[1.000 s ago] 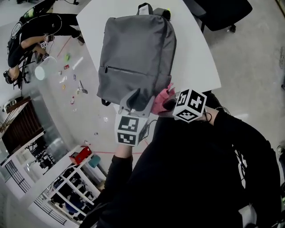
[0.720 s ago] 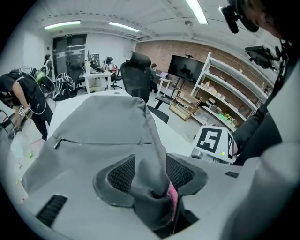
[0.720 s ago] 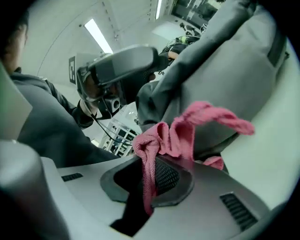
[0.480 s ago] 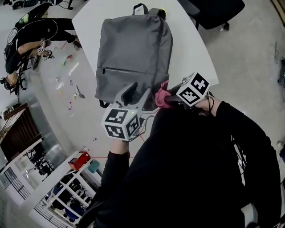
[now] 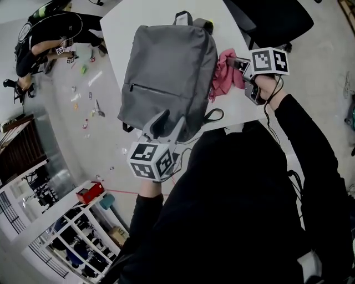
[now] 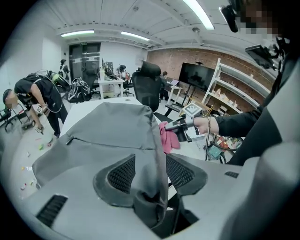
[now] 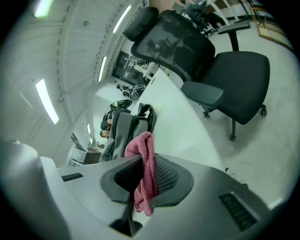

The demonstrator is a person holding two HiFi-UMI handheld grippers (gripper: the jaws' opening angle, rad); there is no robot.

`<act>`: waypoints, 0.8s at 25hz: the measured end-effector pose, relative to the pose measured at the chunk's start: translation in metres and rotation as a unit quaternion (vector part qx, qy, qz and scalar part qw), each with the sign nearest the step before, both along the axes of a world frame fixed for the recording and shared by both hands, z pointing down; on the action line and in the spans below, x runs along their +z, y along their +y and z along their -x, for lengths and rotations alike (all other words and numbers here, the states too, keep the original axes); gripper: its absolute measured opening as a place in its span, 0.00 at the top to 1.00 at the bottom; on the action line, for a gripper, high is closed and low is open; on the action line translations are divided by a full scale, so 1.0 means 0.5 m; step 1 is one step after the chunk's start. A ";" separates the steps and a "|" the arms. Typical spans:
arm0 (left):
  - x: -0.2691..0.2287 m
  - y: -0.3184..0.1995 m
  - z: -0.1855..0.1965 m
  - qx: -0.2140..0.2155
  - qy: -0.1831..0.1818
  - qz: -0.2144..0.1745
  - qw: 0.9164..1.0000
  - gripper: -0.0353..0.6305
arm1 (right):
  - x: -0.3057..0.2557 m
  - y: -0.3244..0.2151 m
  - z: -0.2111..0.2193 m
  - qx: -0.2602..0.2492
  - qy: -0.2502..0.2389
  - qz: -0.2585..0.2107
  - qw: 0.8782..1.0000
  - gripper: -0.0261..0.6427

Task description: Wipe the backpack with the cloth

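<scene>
On the white table with a curved rim (image 5: 227, 33), the grey fabric backpack (image 5: 169, 77) lies flat with its front pocket up. Its black top handle (image 5: 183, 15) points toward the far end and its bottom edge lies at the near rim. The backpack's left side runs close to the table's left edge, with a littered floor (image 5: 83, 100) beyond. On its right, a strip of bare tabletop is open out to the curved right edge. A black office chair (image 5: 272, 19) stands off the far right corner, apart from the table. A black strap loop (image 5: 213, 116) lies on the bare strip by the backpack's near right corner. The left gripper (image 5: 168, 125) sits at the bottom edge, its jaws set wide and clamped on a raised fold of the backpack's grey fabric, which stands as a ridge between the pads. The right gripper (image 5: 234, 62) reaches in over the open strip from the right, jaws clenched on a pink knitted cloth (image 5: 222, 77) that hangs from them. The cloth hangs right up against the backpack's upper right side; whether it touches cannot be told.
</scene>
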State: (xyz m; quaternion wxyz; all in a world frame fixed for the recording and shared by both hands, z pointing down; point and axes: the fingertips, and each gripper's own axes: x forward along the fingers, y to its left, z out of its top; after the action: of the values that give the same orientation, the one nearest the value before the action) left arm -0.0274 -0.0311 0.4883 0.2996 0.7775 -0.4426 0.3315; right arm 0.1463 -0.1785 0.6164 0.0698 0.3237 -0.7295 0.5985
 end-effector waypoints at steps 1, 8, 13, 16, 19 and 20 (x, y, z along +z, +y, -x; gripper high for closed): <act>0.002 0.002 -0.001 -0.003 0.000 0.002 1.000 0.62 | -0.004 -0.013 -0.005 0.011 -0.005 -0.001 1.000 0.87; 0.009 -0.003 -0.011 0.006 -0.001 0.003 1.000 0.62 | 0.019 0.162 0.116 -0.111 -0.027 0.041 0.993 0.87; 0.009 -0.016 -0.023 0.027 0.002 0.002 1.000 0.62 | 0.021 0.259 0.175 -0.154 -0.033 0.064 0.985 0.87; 0.012 -0.016 -0.030 0.038 0.002 0.003 0.999 0.62 | 0.030 0.225 0.158 -0.138 -0.024 0.063 0.988 0.87; 0.008 -0.011 -0.030 0.039 0.001 -0.002 0.999 0.62 | 0.036 0.138 0.117 -0.095 -0.005 0.057 0.994 0.87; 0.004 -0.009 -0.028 0.036 0.002 -0.004 0.999 0.62 | 0.034 0.101 0.100 -0.077 0.000 0.054 0.996 0.87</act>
State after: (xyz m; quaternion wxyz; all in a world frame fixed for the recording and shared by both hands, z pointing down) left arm -0.0135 -0.0354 0.4904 0.2848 0.7949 -0.4148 0.3392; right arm 0.0965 -0.1278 0.6336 0.1331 0.2625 -0.7188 0.6298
